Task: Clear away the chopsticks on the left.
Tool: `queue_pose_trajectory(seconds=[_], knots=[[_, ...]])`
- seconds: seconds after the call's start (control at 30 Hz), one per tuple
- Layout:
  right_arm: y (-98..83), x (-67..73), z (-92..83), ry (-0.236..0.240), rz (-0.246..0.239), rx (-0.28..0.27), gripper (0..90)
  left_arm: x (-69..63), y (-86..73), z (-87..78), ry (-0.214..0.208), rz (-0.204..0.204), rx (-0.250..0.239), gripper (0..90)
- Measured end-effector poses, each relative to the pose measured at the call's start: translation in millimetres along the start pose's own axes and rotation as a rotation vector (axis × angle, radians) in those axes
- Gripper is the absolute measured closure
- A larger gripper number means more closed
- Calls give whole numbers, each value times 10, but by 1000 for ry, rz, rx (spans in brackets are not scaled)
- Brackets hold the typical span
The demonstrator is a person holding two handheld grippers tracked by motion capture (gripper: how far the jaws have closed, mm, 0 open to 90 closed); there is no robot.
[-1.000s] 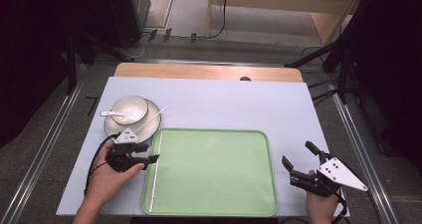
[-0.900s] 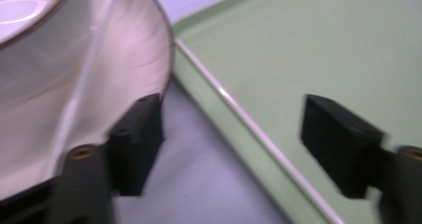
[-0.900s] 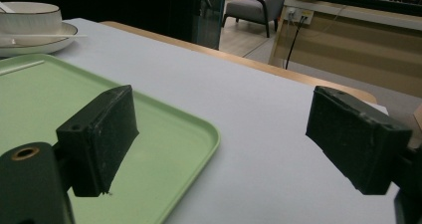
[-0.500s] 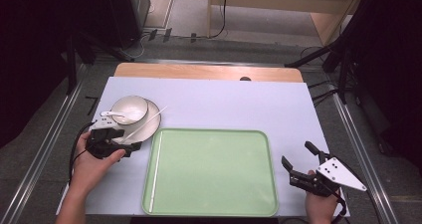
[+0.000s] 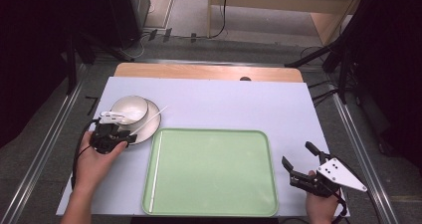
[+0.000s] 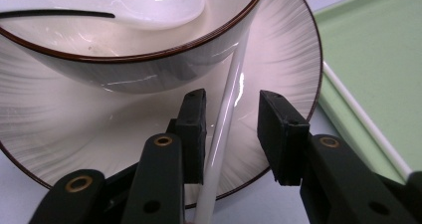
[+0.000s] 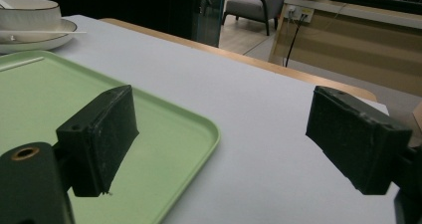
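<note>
Over the plate (image 6: 278, 50), I am straddling a white chopstick (image 6: 226, 109) with my left claw (image 6: 231, 129), jaws apart, ungripped; my right claw (image 5: 303, 168) is hanging wide open, empty, beside the green tray (image 5: 214, 209).

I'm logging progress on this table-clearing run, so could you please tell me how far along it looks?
Early. Done: one white chopstick lies in the green tray. In hand: the left gripper is open around the second chopstick, which rests on the plate. Left: the bowl and spoon are probably next. The right gripper is open.
</note>
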State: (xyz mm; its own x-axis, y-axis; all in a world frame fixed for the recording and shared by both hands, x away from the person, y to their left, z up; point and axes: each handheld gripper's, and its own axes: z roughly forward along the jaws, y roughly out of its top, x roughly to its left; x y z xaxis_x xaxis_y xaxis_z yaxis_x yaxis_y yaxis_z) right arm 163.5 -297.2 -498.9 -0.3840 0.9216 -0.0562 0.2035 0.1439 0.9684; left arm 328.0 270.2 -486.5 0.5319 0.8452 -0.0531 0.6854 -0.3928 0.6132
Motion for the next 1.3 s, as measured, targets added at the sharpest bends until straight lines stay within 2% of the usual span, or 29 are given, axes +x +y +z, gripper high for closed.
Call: queue_pose_trajectory(seconds=[0.13, 0.2, 0.33, 0.57, 0.7, 0.77, 1.0, 1.23, 1.3], knots=[[0, -4, -6, 0, 3, -1, 131, -11, -2, 59, 5, 16, 23, 695], [0, -5, -6, -1, 4, 0, 131, -12, -2, 74, -7, 26, 31, 764], [1, -4, 0, 2, 0, 3, 131, -35, -3, 97, -25, 52, 41, 843], [3, -9, -6, 1, 0, 0, 131, -98, 12, 6, -48, 63, 15, 849], [3, -17, -8, -2, 3, 0, 131, -277, 33, -84, -69, 81, -7, 849], [4, -20, -9, -4, 2, -1, 131, -379, 37, -111, -66, 94, -12, 849], [7, -31, -20, -3, 7, -9, 131, -673, -18, -154, -92, 85, -34, 849], [9, -31, -18, -1, 7, -11, 131, -985, -118, -122, -137, 95, -10, 848], [10, -29, -18, -1, 8, -10, 131, -1072, -138, -130, -138, 95, -2, 848]])
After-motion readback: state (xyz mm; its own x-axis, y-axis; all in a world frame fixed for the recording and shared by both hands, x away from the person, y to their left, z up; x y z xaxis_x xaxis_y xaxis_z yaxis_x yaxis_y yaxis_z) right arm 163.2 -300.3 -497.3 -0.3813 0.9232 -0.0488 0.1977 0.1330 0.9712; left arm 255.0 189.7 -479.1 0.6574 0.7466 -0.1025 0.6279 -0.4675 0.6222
